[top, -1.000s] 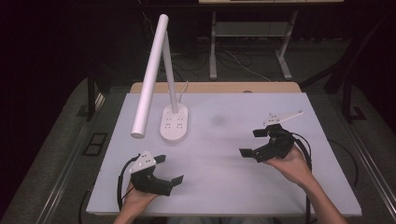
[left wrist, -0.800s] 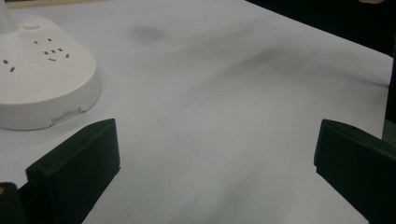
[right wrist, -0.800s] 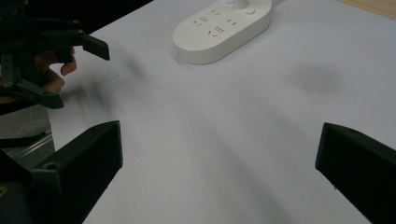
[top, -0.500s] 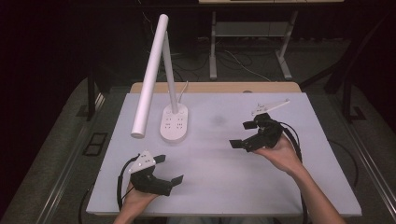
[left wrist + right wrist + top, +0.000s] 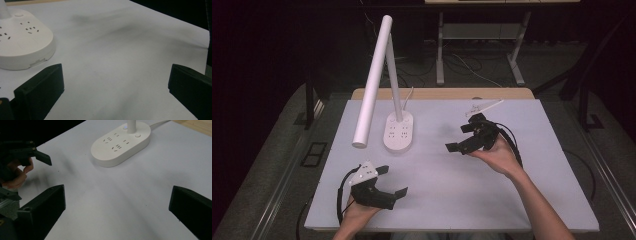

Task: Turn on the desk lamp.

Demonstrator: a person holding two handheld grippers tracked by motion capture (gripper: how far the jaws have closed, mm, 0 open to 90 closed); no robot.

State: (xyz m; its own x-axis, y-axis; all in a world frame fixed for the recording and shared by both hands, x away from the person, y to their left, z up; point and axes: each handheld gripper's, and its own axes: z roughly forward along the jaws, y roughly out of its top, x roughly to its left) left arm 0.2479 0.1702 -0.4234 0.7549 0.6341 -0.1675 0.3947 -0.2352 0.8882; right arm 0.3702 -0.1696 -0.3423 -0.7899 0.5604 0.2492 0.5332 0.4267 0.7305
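Note:
A white desk lamp stands on an oval base [image 5: 399, 131] with sockets in its top; its long tube head [image 5: 372, 82] slants down to the left. The base also appears in the left gripper view [image 5: 23, 47] and the right gripper view [image 5: 121, 142]. My left gripper [image 5: 393, 181] rests near the table's front left, open, with nothing between its jaws. My right gripper [image 5: 457, 137] hovers right of the lamp base, jaws spread wide and empty, pointing toward the base. The right gripper view shows the left gripper [image 5: 37, 153] and its hand at the far left.
The white table top [image 5: 532, 200] has a wooden strip along its back edge. A thin white stick-like object [image 5: 487, 106] lies near the back right. Cables trail from both grippers. Dark floor and desk legs lie beyond the table.
My right gripper has moved left and slightly forward, from the right side of the table toward the lamp base. The left gripper has stayed where it was.

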